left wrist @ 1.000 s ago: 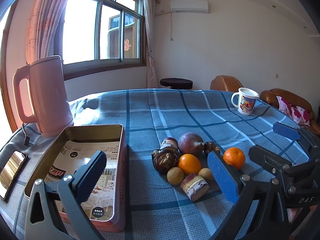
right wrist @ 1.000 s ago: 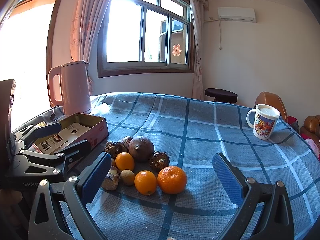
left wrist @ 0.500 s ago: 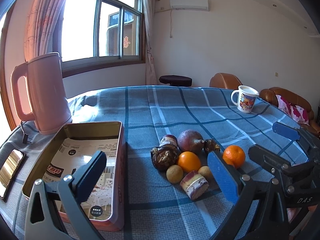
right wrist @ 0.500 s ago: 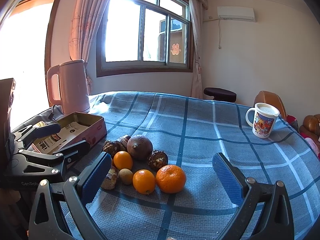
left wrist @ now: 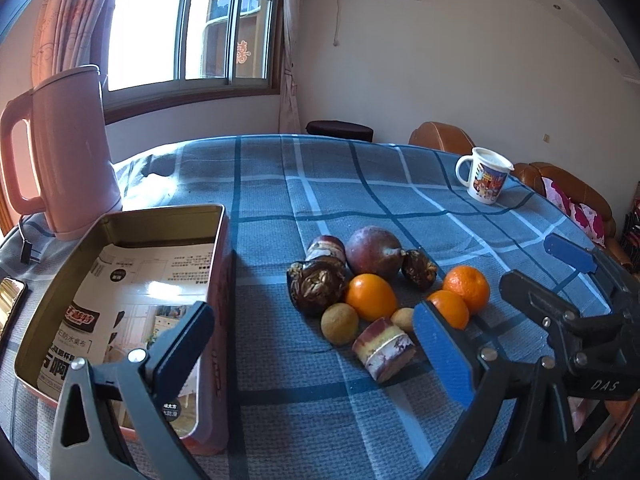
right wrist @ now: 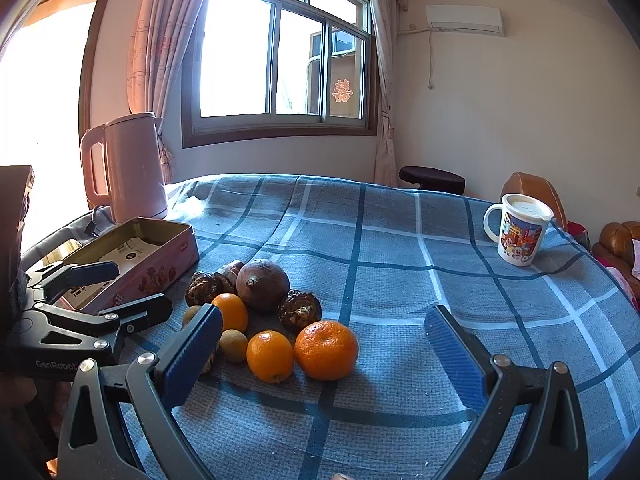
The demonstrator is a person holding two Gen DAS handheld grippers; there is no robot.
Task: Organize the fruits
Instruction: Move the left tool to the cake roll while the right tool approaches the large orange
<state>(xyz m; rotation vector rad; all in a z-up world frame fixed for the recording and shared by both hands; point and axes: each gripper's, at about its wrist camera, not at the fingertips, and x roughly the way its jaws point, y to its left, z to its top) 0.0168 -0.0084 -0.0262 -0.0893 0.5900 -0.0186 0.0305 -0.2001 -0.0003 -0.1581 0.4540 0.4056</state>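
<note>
from the left wrist view: the left gripper [left wrist: 316, 354] is held wide open and nothing is gripped, its two blue pads spread well apart above the checked tablecloth [left wrist: 360, 184]. just under its left finger the open tin [left wrist: 160, 216] is seen, lined with printed paper and holding no fruit, so it is judged to be the place the fruit is meant for. the fruit pile [left wrist: 376, 280] is bunched near the middle of the table, to the right of the tin: a big purple-brown fruit [left wrist: 374, 251], dark shrivelled pieces, oranges [left wrist: 371, 297], small brownish round ones and a cut stub. at the right edge the right gripper [left wrist: 568, 280] is seen beside the pile. a pink kettle [left wrist: 68, 152] and a mug [left wrist: 486, 180] are kept well apart from the fruit, out of the working path.

from the right wrist view: the right gripper [right wrist: 324, 354] is also spread wide with nothing in its hold, and the tangerine [right wrist: 326, 350] is framed between its fingers, apart from both pads; that one is judged the likely first pick, being nearest and free on its outer side. the left gripper [right wrist: 120, 288] is seen hovering by the tin [right wrist: 172, 264], probably so the box can be steadied.
</note>
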